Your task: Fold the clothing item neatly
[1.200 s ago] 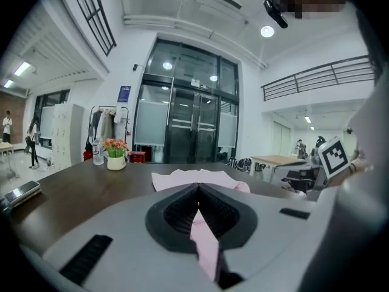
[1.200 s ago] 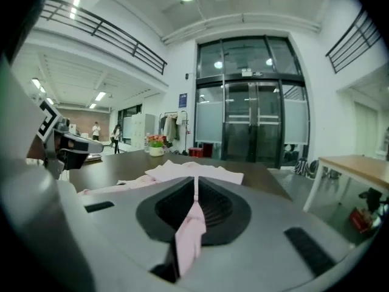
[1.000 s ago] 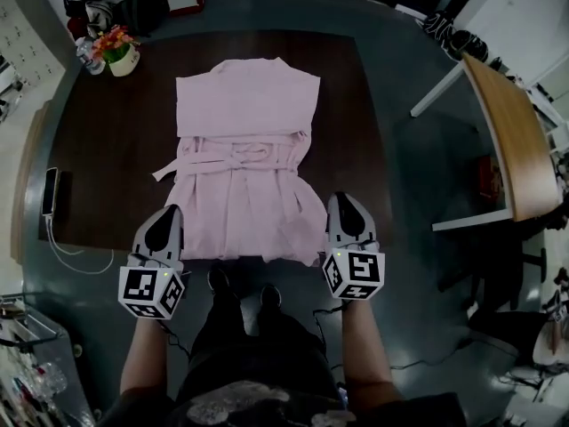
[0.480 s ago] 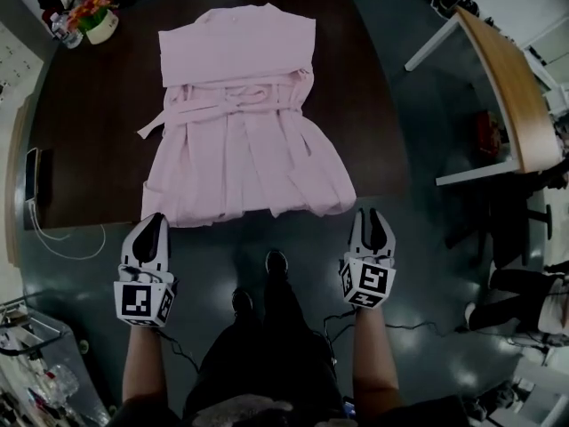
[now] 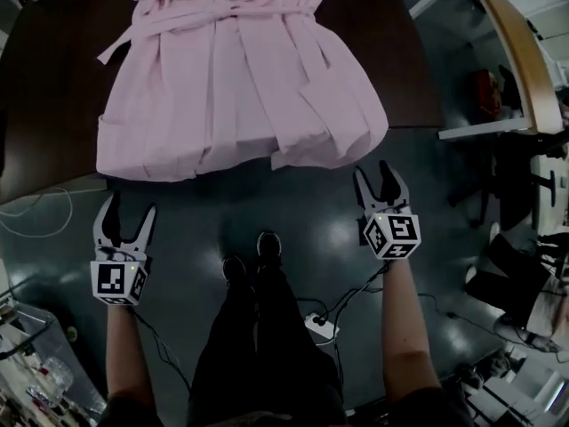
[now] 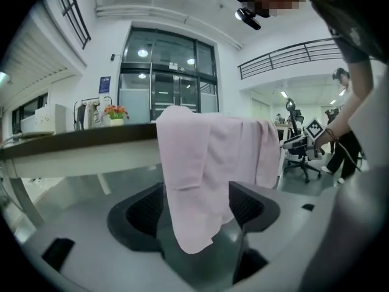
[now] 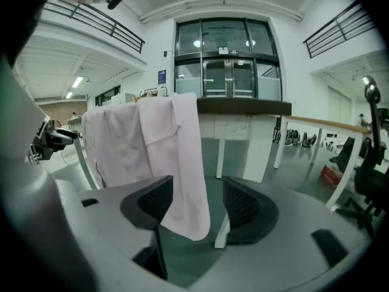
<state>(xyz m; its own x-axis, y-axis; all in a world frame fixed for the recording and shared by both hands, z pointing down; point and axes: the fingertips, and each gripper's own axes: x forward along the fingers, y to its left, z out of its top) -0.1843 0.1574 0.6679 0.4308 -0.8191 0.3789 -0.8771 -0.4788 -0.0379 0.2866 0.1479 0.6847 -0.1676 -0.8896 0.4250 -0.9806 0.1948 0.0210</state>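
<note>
Dress (image 5: 240,69) flat on table (image 5: 49,69), hem overhanging; we see no fold yet. Left gripper (image 5: 127,210), right gripper (image 5: 373,174): jaws just opened wide, hem corners between, ungripped.

My left gripper (image 5: 127,210) and right gripper (image 5: 373,174) both hang low over the dark floor (image 5: 311,212). Jaws spread on both, just been opening, nothing between them. The pink dress (image 5: 240,87) lies flat on the dark table (image 5: 49,105), ahead of both grippers. Its hem drapes off the near edge, just ahead of the right gripper's tips and a bit further ahead of the left's. No contact either side. My shoes (image 5: 267,245) sit between the two grippers. A white cable (image 5: 40,205) lies left of the left gripper. A wooden table (image 5: 520,60) stands ahead-right of the right gripper.
</note>
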